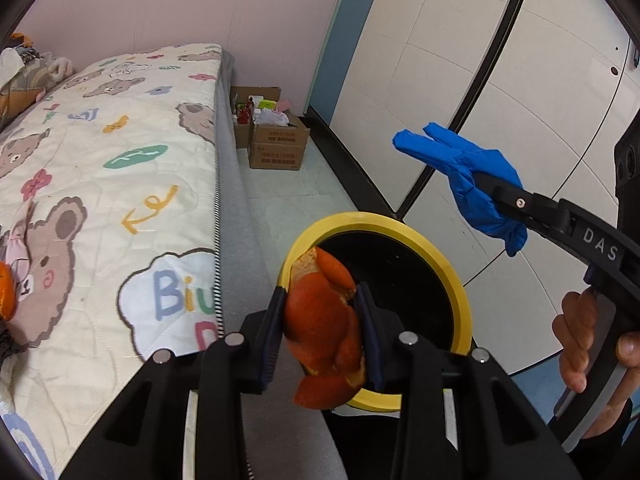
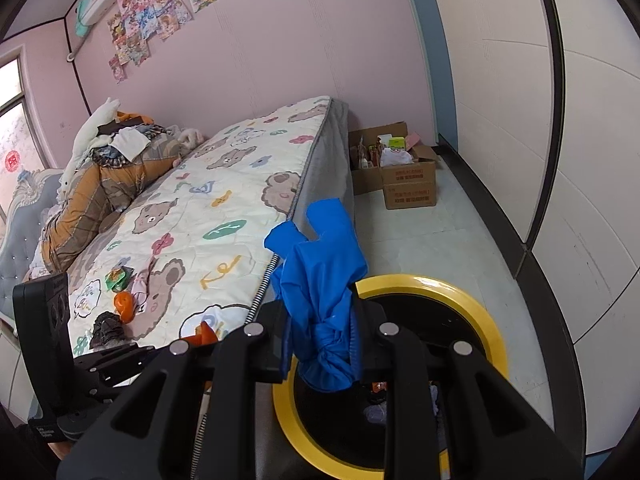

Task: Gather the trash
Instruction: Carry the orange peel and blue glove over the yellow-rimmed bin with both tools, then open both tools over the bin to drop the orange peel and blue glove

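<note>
My left gripper is shut on an orange peel and holds it over the near left rim of a yellow-rimmed black trash bin. My right gripper is shut on a blue glove above the same bin, which stands on the floor beside the bed. In the left wrist view the glove hangs from the right gripper to the right of the bin. Some trash lies inside the bin. More orange peel and a green wrapper lie on the bed.
The bed with a bear-print quilt runs along the left, with piled clothes at its head. Cardboard boxes stand on the floor at the far wall. White wardrobe doors line the right side.
</note>
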The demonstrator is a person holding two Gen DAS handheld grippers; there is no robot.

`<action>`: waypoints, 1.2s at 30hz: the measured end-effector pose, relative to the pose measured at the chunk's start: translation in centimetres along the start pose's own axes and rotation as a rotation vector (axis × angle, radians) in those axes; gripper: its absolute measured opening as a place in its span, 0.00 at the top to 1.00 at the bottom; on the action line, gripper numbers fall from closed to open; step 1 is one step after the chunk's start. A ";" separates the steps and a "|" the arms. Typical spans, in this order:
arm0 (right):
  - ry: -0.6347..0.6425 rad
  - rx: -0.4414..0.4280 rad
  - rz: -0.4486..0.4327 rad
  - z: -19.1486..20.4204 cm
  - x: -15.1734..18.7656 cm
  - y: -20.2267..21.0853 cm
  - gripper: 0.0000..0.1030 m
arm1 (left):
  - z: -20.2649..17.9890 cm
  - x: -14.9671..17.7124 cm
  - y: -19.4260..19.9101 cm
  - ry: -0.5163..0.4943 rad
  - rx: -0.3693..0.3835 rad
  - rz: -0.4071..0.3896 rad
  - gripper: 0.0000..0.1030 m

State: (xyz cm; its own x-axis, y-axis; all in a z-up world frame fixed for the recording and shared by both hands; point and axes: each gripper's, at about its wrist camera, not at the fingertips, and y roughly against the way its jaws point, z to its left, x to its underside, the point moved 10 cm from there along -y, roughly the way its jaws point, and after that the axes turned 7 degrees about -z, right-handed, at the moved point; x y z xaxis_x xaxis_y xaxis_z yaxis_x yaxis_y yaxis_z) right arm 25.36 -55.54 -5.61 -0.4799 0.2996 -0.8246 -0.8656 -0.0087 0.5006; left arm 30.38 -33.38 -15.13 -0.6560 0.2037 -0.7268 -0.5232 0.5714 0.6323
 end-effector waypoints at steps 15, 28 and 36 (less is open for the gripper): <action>-0.079 0.052 0.037 -4.6 1.6 -1.7 0.80 | -2.5 1.1 -3.6 -0.013 0.035 0.064 0.68; -0.133 0.068 0.039 -6.7 2.0 -2.2 0.72 | -4.5 1.3 -4.1 -0.039 0.068 0.067 0.66; -0.151 0.085 0.028 -7.0 1.8 -1.5 0.56 | -4.9 0.8 -2.5 -0.049 0.087 0.022 0.46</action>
State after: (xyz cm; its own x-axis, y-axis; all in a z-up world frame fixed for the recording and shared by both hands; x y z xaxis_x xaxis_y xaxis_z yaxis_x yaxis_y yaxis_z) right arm 24.82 -61.66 -9.67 -0.4713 0.4402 -0.7643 -0.8340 0.0594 0.5485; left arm 28.55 -38.51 -15.98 -0.6380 0.2546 -0.7267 -0.4586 0.6325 0.6242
